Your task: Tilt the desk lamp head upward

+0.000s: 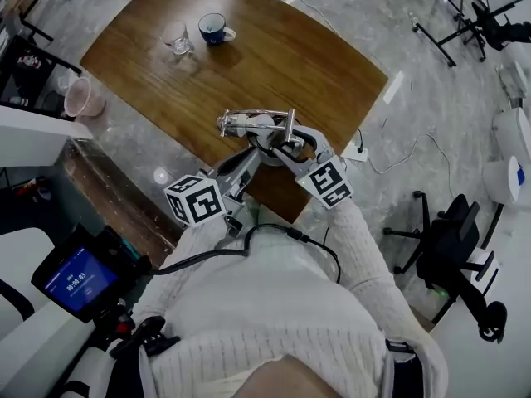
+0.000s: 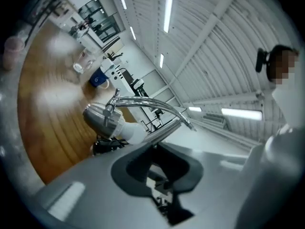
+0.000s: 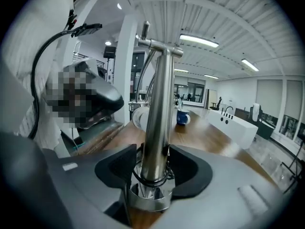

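bracing comes first, it seems: the right gripper clamps the chrome desk lamp's upright steel post at the near edge of the brown wooden table. the left gripper, closed on nothing, sits near the silver domed lamp head; next it likely must nudge that head upward.

The desk lamp stands on the table at the edge nearest you, its post between your right gripper's jaws. At the far side, the mug sits just right of the glass. A bin stands on the floor left of the table, an office chair well off to its right.
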